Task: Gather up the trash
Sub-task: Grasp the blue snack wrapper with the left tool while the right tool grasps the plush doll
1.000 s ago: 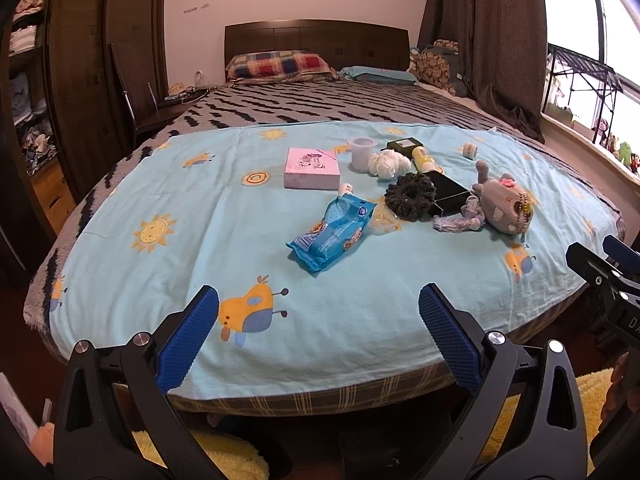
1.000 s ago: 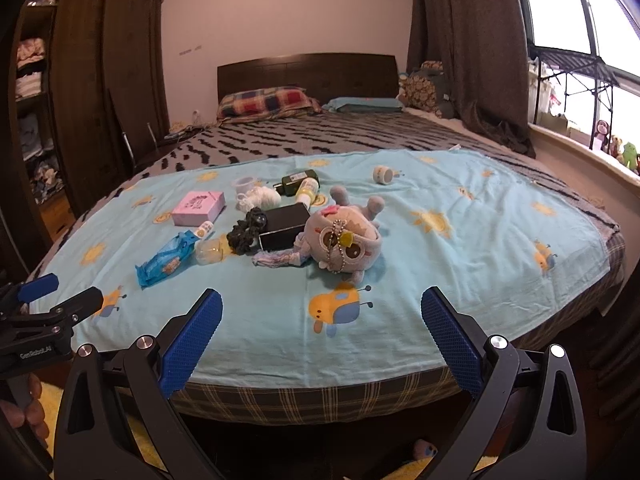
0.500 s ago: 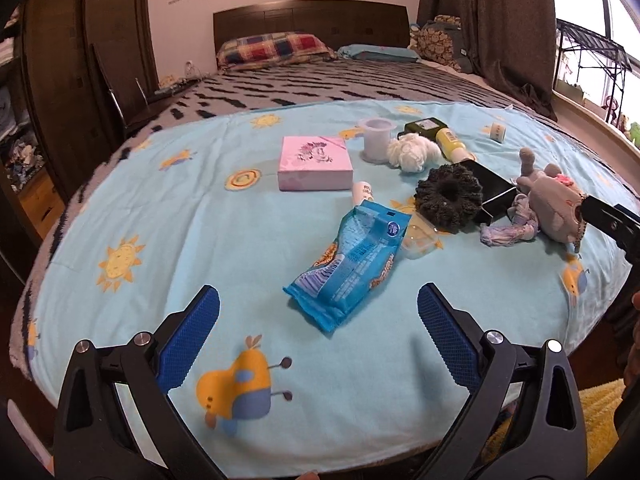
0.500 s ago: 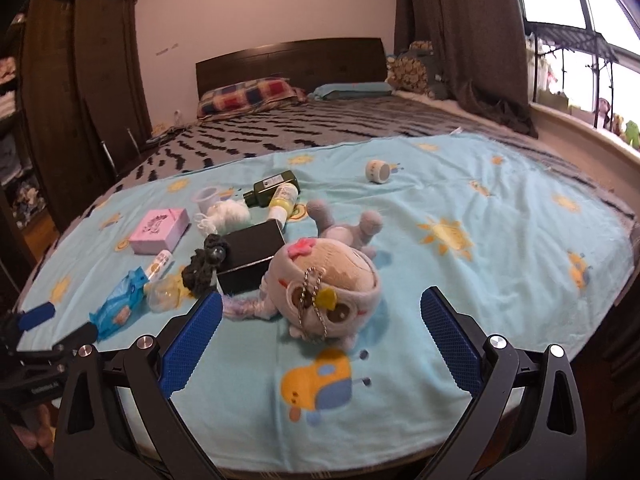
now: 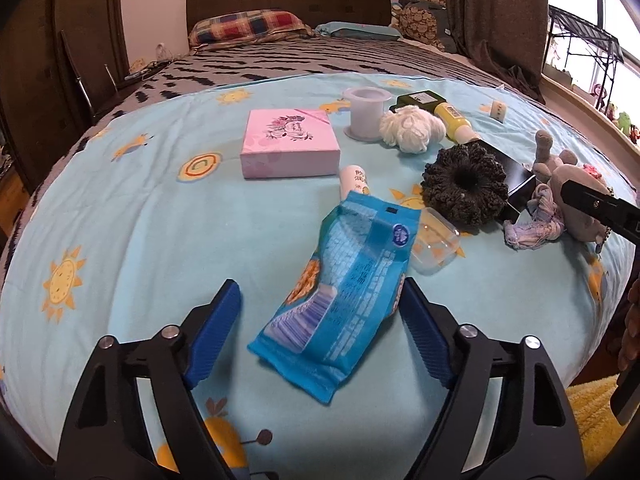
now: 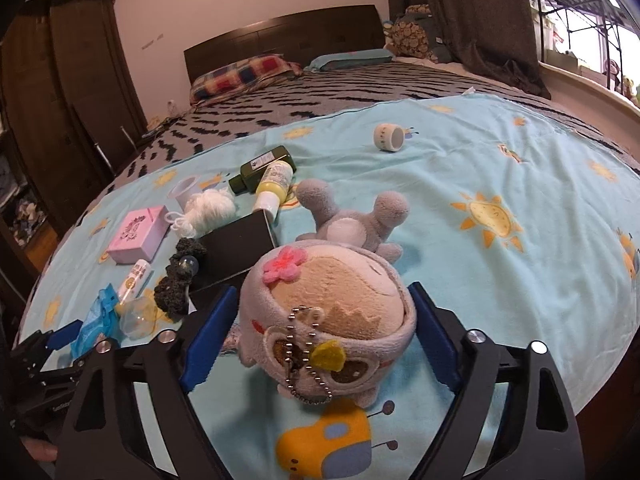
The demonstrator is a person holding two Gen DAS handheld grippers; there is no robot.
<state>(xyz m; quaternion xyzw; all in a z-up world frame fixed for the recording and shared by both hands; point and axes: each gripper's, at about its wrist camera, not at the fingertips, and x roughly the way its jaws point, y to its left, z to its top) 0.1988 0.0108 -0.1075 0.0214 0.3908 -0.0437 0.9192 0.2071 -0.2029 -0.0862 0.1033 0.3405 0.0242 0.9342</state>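
In the last second we have closed in from the foot of the bed; our left gripper (image 5: 320,332) now has its fingers spread on either side of the blue wrapper (image 5: 348,292), which lies flat on the blue sheet (image 5: 140,240), not yet pinched; our right gripper (image 6: 316,340) likewise straddles the plush toy (image 6: 328,320), fingers apart; we judge the wrapper the trash, ready to grasp; farther off lie the pink box (image 5: 290,144) and yellow bottle (image 5: 454,122).

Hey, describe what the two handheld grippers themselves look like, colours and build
Both match: the left gripper and right gripper have matte black angular frames with cut-out openings, silver round bolts at the joints, and two fingers faced with ribbed blue pads. No cables show. Faint white lettering marks the left one's body in the right wrist view.
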